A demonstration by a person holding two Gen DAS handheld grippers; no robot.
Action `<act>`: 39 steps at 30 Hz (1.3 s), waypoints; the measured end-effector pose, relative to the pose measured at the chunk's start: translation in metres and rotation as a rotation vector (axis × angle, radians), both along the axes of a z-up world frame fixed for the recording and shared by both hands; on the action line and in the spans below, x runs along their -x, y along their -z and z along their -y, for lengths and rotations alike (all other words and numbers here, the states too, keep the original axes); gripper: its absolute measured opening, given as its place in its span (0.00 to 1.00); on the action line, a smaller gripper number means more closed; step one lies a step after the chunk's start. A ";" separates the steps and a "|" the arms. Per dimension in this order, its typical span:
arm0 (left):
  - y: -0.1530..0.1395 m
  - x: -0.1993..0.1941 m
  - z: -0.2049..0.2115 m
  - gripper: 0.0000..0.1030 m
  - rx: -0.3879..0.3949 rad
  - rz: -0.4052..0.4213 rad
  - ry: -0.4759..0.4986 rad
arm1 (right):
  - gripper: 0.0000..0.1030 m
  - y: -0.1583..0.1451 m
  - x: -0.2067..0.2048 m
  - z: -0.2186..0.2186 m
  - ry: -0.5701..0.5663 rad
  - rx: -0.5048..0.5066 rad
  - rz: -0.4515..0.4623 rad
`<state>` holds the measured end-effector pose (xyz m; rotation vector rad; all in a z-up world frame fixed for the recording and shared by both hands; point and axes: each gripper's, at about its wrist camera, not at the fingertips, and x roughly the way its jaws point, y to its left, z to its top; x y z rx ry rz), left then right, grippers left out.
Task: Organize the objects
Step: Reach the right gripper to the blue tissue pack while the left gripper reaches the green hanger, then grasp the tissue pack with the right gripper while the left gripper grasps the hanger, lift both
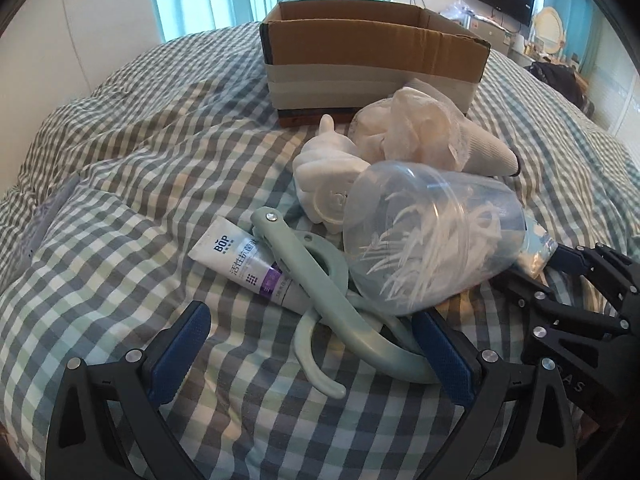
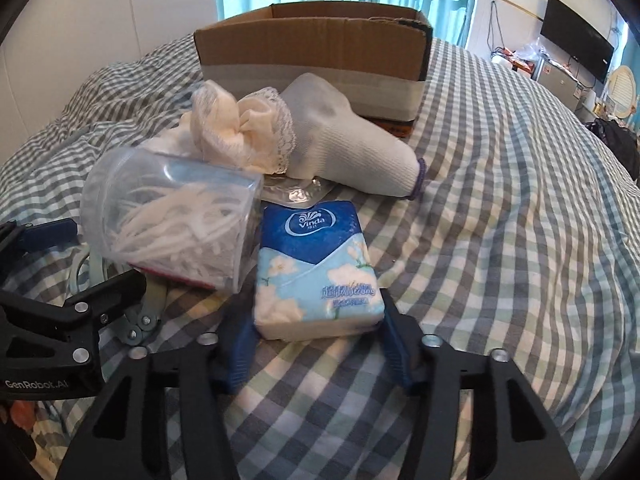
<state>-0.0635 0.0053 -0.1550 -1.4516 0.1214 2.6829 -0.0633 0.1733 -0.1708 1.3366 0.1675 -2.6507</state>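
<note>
Behind jar (image 1: pixel 432 240), tissue pack (image 1: pixel 538 246) mostly hidden

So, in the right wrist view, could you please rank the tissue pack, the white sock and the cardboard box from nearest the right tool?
1. Tissue pack, between the pads.
2. White sock, behind it.
3. Cardboard box, at the back.

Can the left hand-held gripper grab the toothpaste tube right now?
Probably not cleanly. The left hand-held gripper is open, but the pale green hanger lies across the toothpaste tube, between its pads. It would likely catch the hanger first.
</note>
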 end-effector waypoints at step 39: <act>-0.099 -0.038 0.015 0.08 -0.106 -0.246 0.048 | 0.51 -0.099 -0.063 -0.025 0.043 0.088 -0.227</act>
